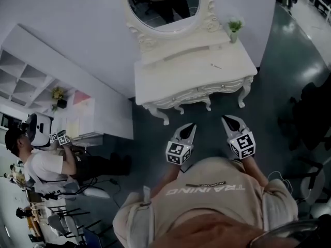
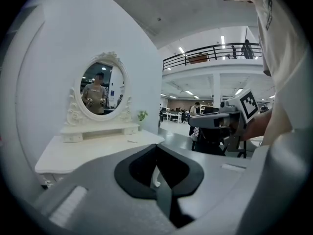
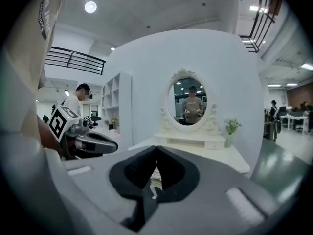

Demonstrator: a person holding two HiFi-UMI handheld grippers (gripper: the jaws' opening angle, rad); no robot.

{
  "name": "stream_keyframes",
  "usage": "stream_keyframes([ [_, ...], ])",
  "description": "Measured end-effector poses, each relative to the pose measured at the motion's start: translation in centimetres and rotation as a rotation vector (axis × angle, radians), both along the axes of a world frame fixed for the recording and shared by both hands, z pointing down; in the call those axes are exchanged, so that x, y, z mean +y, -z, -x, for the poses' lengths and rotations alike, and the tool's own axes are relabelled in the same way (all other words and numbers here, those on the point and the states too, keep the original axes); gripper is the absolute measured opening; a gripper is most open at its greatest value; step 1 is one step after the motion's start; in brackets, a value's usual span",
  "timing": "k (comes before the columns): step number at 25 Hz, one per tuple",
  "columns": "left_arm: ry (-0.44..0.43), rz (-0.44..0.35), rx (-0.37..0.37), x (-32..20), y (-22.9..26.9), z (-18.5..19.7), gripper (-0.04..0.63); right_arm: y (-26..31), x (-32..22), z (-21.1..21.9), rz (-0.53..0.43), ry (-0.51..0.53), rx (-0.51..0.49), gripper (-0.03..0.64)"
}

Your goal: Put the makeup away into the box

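**Nothing started, just facing the dressing table**

Can't pick out any makeup or box. Only a thin little stick [image 1: 215,66] lies on the white dressing table [image 1: 176,81], near the potted plant [image 1: 234,29]. Left gripper [image 1: 189,129] and right gripper [image 1: 228,121] are both clenched on nothing, well short of the table. I'd call this the approach: next means stepping closer and finding the box.
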State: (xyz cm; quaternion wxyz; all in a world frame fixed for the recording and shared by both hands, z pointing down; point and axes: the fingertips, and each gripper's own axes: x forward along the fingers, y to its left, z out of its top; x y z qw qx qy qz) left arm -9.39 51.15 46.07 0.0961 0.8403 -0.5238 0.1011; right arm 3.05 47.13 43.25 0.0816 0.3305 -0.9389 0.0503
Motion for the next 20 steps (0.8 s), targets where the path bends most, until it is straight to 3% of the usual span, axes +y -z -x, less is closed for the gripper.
stream_keyframes([
  [8,-0.034,0.008,0.046,-5.1,-2.5,-0.8,0.003,-2.6,-3.5,-2.9,0.001,-0.104,0.066,0.003],
  [14,0.022,0.029,0.055,-12.3,-2.9,-2.3,0.003,-3.9,-10.2,-4.4,0.052,-0.042,0.095,0.003],
  [20,0.097,-0.018,0.01,-18.4,0.3,-3.3,0.003,-3.7,-17.3,-5.0,-0.005,0.056,0.059,0.003],
])
